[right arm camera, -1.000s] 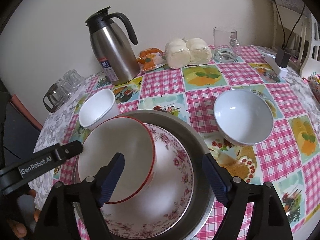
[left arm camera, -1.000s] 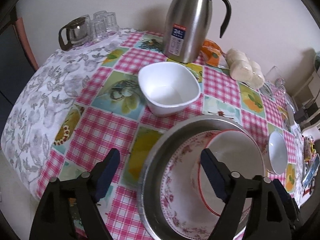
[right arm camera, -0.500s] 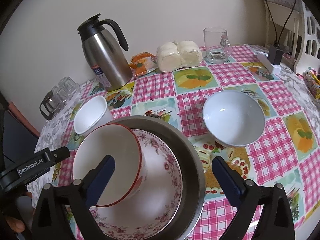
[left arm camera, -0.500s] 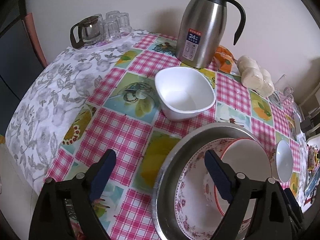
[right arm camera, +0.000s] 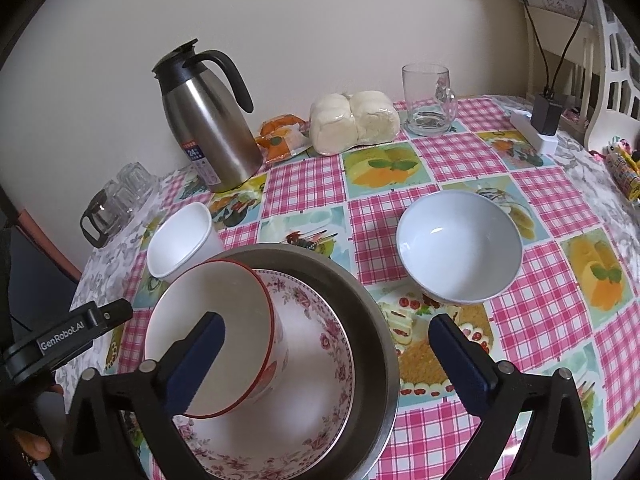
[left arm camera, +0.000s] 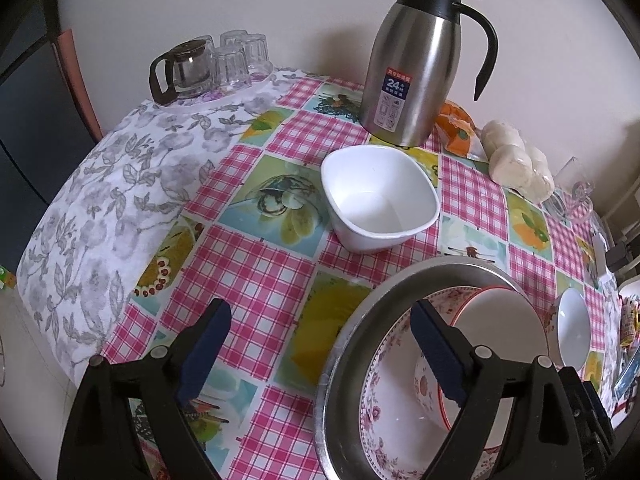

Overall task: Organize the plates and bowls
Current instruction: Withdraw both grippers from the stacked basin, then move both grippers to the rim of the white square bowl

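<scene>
Left wrist view: the left claw point(left arm camera: 320, 344) hovers with fingers spread, gripping nothing, above the bench's point(left arm camera: 256, 264) near edge; the square white ceramic bowl point(left arm camera: 380, 198) sits ahead, apart from it.
Right wrist view: the right claw point(right arm camera: 326, 354) gapes empty over the red-rimmed white bowl point(right arm camera: 236, 320), tilted inside the floral plate point(right arm camera: 320, 360) in the steel basin point(right arm camera: 372, 320); the round white bowl point(right arm camera: 460, 248) stands just beyond
</scene>
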`<state>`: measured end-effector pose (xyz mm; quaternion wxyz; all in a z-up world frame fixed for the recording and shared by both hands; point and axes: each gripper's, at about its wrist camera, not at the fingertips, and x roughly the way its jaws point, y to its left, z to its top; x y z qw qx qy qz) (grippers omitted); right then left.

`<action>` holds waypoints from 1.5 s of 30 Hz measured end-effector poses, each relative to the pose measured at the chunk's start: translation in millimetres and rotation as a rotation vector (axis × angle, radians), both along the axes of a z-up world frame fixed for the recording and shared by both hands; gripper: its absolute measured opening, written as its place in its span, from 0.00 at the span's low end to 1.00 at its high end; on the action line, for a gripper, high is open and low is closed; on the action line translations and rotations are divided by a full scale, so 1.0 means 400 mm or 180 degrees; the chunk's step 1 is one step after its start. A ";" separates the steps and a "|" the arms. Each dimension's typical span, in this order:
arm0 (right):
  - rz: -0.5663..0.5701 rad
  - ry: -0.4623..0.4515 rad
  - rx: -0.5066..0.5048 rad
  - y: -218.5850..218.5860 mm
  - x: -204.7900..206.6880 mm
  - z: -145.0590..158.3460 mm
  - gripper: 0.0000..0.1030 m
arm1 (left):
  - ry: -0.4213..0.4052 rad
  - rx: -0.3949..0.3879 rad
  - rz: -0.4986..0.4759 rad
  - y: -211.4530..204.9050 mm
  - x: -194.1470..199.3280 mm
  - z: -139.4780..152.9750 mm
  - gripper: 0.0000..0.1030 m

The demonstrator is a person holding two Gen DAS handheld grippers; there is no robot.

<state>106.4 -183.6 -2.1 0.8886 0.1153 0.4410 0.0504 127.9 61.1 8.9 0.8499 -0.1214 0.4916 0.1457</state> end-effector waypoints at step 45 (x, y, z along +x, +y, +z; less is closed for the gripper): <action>-0.0532 -0.0313 -0.0073 -0.100 0.029 0.055 1.00 | -0.0190 -0.0113 -0.0222 0.025 0.189 0.046 0.89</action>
